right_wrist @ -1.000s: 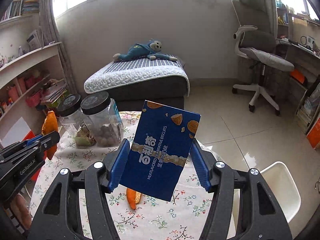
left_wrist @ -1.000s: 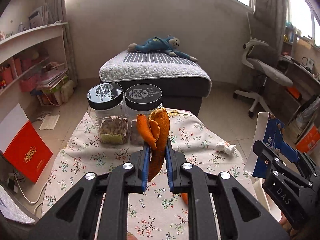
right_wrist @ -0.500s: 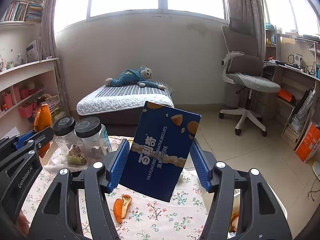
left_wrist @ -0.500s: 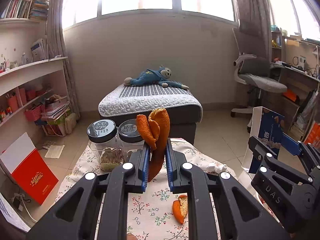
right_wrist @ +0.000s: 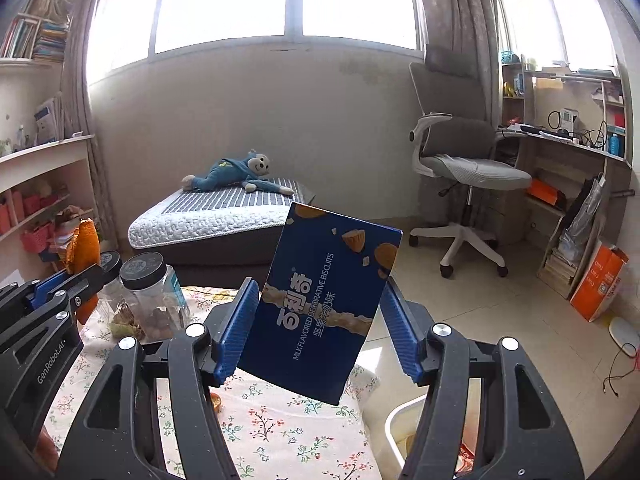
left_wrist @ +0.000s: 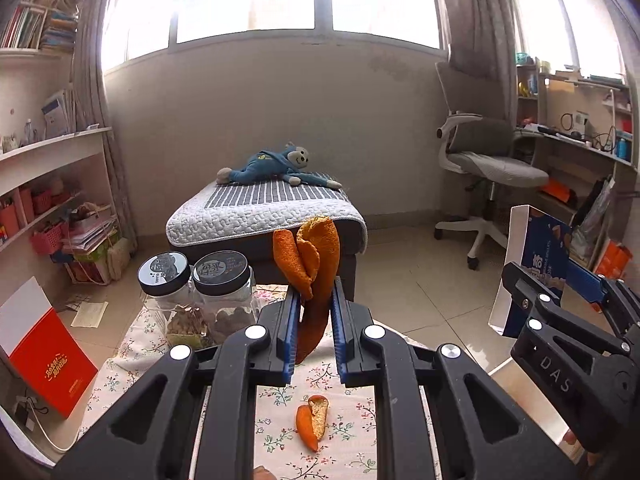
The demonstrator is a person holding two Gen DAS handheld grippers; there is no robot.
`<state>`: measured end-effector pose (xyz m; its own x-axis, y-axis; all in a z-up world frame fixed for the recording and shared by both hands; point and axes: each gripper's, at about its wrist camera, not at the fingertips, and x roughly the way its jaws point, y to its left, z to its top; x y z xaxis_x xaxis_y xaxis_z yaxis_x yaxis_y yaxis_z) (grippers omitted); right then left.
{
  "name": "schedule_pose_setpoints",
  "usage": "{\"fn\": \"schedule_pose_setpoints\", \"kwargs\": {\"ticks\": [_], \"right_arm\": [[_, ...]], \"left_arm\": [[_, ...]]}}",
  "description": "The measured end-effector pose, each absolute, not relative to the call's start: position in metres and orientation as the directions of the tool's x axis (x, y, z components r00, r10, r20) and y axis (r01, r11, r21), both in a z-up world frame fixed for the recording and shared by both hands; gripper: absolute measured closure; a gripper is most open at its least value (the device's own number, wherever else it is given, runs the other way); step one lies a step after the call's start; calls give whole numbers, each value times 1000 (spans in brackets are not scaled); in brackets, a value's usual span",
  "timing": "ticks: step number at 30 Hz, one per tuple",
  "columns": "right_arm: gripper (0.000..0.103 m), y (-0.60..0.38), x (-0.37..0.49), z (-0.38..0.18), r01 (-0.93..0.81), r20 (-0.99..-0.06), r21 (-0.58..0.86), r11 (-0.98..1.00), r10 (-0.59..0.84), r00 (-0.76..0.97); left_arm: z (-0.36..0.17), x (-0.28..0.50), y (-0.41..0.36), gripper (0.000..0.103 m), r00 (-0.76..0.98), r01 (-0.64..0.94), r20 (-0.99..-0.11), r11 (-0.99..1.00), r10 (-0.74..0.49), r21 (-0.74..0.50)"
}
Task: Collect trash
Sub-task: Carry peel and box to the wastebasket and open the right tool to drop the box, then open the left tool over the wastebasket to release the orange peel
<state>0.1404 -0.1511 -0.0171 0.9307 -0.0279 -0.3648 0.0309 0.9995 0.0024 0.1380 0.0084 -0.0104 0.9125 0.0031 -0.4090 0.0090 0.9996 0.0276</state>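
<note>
My left gripper (left_wrist: 314, 312) is shut on a large orange peel (left_wrist: 312, 264) and holds it above the floral tablecloth (left_wrist: 352, 432). A second, smaller orange peel (left_wrist: 312, 420) lies on the cloth below it. My right gripper (right_wrist: 320, 320) is shut on a blue biscuit box (right_wrist: 324, 300), tilted, held above the table's right edge; the box also shows in the left wrist view (left_wrist: 536, 256). A white bin (right_wrist: 394, 428) with some trash in it sits below the right gripper, beside the table.
Two clear jars with black lids (left_wrist: 192, 292) stand at the table's far left. Behind are a low bed with a blue plush monkey (left_wrist: 276, 160), an office chair (left_wrist: 484, 168), shelves on the left and a desk on the right.
Both grippers have risen and pulled back from the table with their loads. The jars look lower and farther, and the small peel on the cloth has come into view.
</note>
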Motion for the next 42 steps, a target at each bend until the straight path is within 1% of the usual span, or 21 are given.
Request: {"fn": "schedule_pose_setpoints", "kwargs": {"ticks": [14, 21, 25, 29, 33, 34, 35, 39, 42], "right_arm": [[44, -219, 127, -16, 155, -368, -6, 988, -146, 918], [44, -254, 124, -19, 234, -379, -5, 972, -219, 899], [43, -274, 126, -24, 286, -395, -11, 958, -267, 879], [43, -294, 131, -36, 330, -440, -22, 944, -306, 844], [34, -314, 133, -47, 372, -483, -39, 928, -343, 806], [26, -319, 132, -49, 384, -484, -41, 922, -355, 800], [20, -324, 130, -50, 397, -482, -44, 917, -368, 795], [14, -346, 119, -48, 446, -472, -47, 894, -413, 779], [13, -363, 111, -48, 481, -479, -33, 876, -436, 762]], "left_arm": [[-9, 132, -57, 88, 908, 130, -405, 991, -111, 19], [-15, 130, -87, 88, 900, 190, -408, 980, -152, 53], [-18, 129, -102, 88, 895, 223, -410, 972, -175, 70], [-23, 128, -117, 88, 884, 253, -424, 964, -197, 79], [-26, 131, -133, 88, 869, 283, -442, 956, -221, 78], [-27, 131, -137, 88, 866, 291, -446, 954, -228, 77], [-27, 132, -142, 88, 861, 298, -451, 952, -235, 74], [-28, 136, -164, 87, 836, 332, -476, 943, -274, 40], [-30, 138, -185, 87, 814, 360, -494, 933, -305, 18]]}}
